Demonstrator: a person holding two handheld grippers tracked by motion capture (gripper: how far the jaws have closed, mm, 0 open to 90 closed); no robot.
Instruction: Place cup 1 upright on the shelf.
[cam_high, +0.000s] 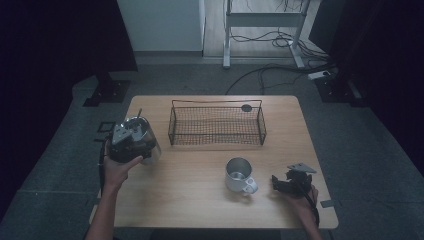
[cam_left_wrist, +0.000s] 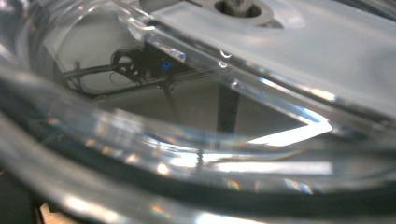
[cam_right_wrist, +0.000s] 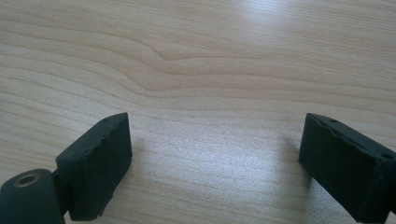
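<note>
Room: dim; grey floor around a light wooden table (cam_high: 200, 200); dark curtains left and right; white cabinet and desk legs with cables at the far side.
Glass vessel (cam_high: 145, 135): clear, with a metal rim; at the table's left edge, left of the basket; in the left gripper view, curved clear wall (cam_left_wrist: 196, 140) pressed right up to the camera, room seen bent through it.
Left gripper (cam_high: 131, 142): wrapped against the glass vessel, gripped by the left hand (cam_high: 119, 169); grey plate on top; jaws hidden by the body and the glass; whether closed on the vessel or merely against it, cannot tell.
Wire basket (cam_high: 217, 125): dark, rectangular, at far centre of the table; nothing visible inside; small dark disc (cam_high: 246, 107) on the table just behind its far right corner.
Metal mug (cam_high: 239, 175): shiny, upright, handle toward the near right; near centre-right, apart from the basket.
Right gripper (cam_high: 280, 184): low at the near right edge, just right of the mug, not touching it; held by the right hand (cam_high: 302, 200).
Right gripper jaws: spread wide in the right gripper view (cam_right_wrist: 215, 163); bare wood grain between the black pads (cam_right_wrist: 100, 158); nothing held.
</note>
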